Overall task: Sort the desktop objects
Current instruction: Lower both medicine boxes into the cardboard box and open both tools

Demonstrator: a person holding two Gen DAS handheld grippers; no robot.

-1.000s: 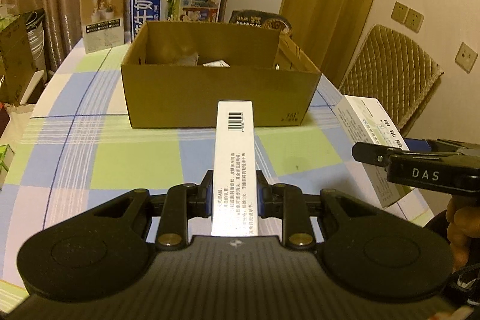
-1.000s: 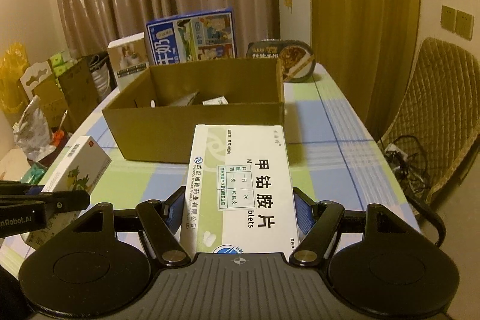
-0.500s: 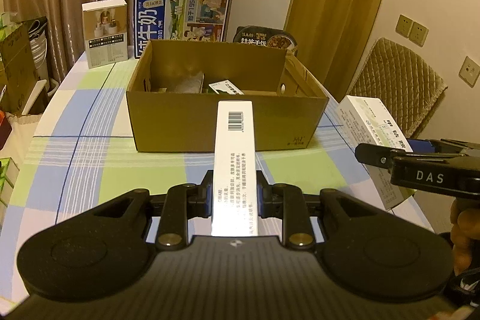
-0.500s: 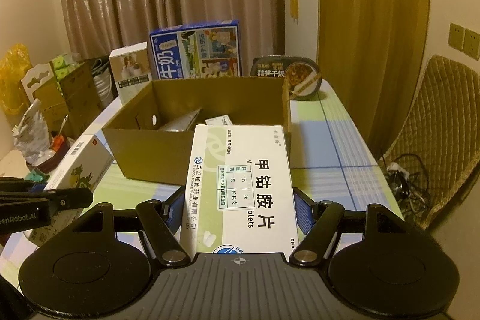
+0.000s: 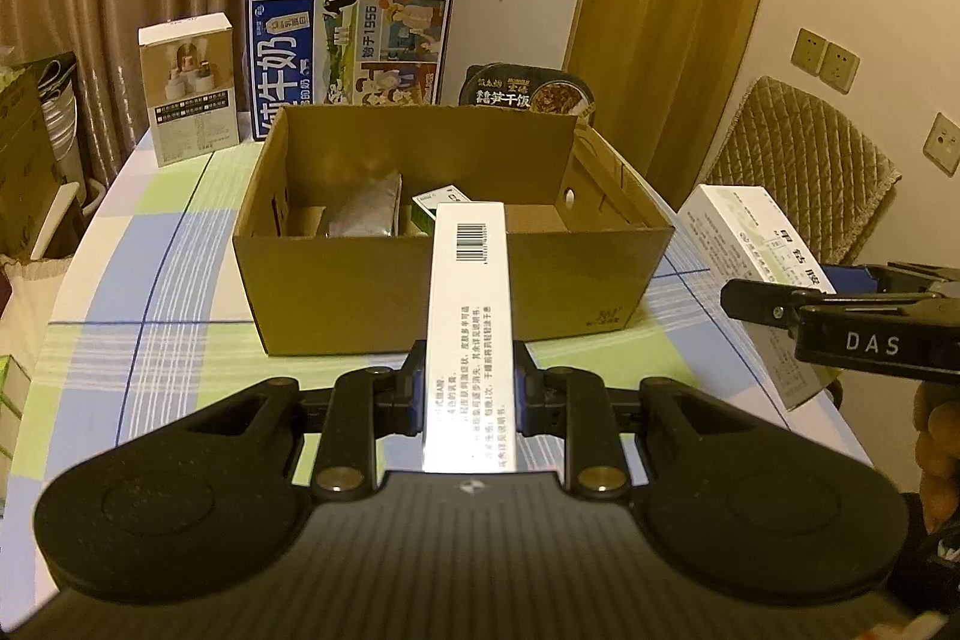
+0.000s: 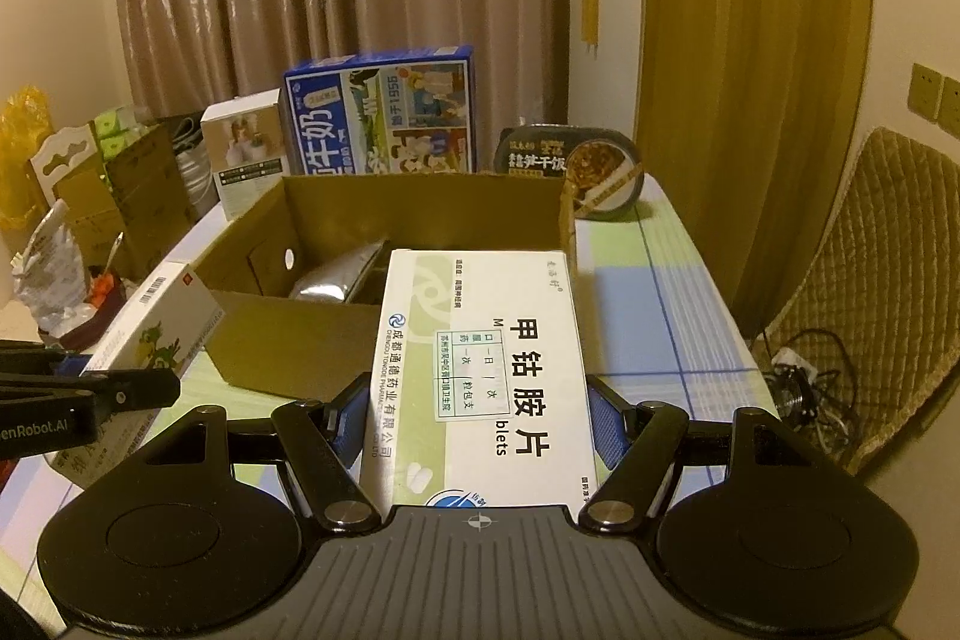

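Here, two medicine cartons hang above a checked tablecloth (image 5: 150,280), each apparently bound for the open cardboard box (image 5: 450,292) at twelve o'clock. The left gripper (image 5: 468,388) is clamped on a narrow white carton (image 5: 471,316), barcode end forward, its tip overlapping the box's near wall. The right gripper (image 6: 477,418) pinches a wider green-and-white tablet carton (image 6: 480,370) by its long sides, label up, reaching toward the box's right corner. A silver pouch (image 5: 366,205) and a small pack already lie inside, suggesting the box is the collection point. Behind it, from eleven to one o'clock, stand a milk carton case (image 5: 348,58), a small white box (image 5: 189,88) and a ready-meal bowl (image 5: 528,91).
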